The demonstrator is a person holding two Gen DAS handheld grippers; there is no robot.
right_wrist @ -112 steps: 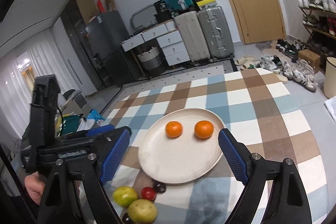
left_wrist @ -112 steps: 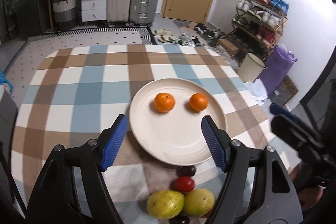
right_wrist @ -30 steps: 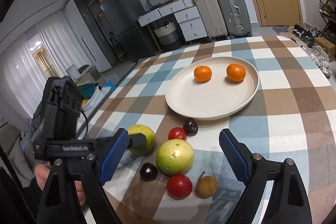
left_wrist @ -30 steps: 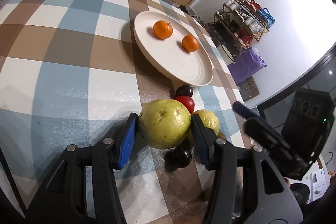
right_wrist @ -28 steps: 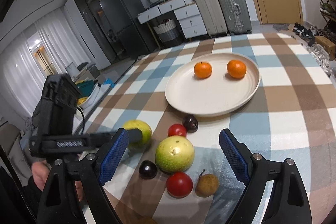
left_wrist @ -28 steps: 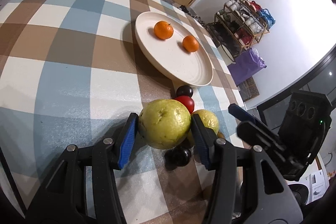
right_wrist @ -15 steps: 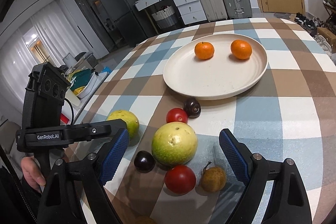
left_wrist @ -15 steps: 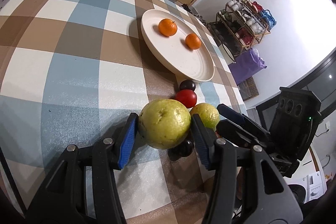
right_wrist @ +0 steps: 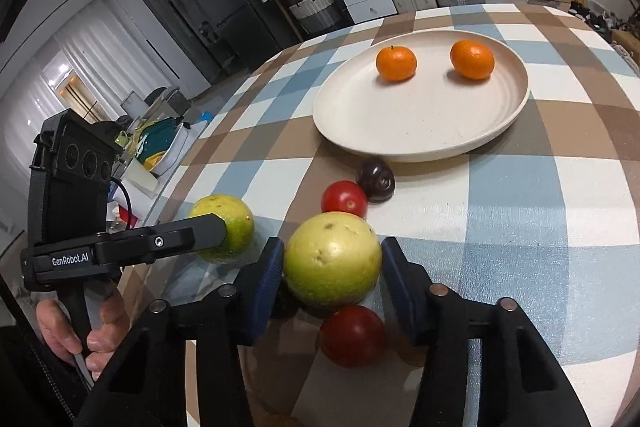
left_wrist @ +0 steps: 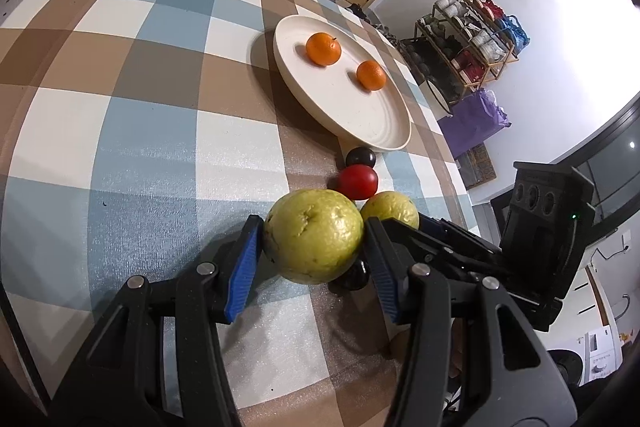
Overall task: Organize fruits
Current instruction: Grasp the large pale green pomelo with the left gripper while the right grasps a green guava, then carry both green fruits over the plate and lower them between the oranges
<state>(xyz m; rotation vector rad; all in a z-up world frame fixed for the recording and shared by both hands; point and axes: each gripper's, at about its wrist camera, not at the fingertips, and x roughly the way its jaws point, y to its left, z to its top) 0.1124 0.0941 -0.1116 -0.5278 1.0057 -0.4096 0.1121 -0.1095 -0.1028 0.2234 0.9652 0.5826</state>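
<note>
My left gripper (left_wrist: pixel 313 231) is shut on a large yellow-green fruit (left_wrist: pixel 314 241) low over the checked tablecloth. Just right of it lies a second yellow-green fruit (right_wrist: pixel 332 265). My right gripper (right_wrist: pixel 333 261) straddles that one, its jaws closing, and both blue pads touch its sides. In the right wrist view the left gripper's finger (right_wrist: pixel 180 239) covers part of the first fruit (right_wrist: pixel 236 223). Farther back stands a cream plate (right_wrist: pixel 420 131) with two oranges (right_wrist: pixel 396 63) (right_wrist: pixel 472 59).
Between the plate and the grippers lie a red tomato (right_wrist: pixel 345 197) and a dark plum (right_wrist: pixel 375 179). Another tomato (right_wrist: pixel 352 335) sits under my right gripper, and a dark plum (left_wrist: pixel 354 277) below the left one. The table edge runs close on the left (right_wrist: pixel 176 183).
The right gripper has come down over the second yellow-green fruit and its jaws have narrowed from wide apart to snug against it. The left gripper keeps its hold on its fruit.
</note>
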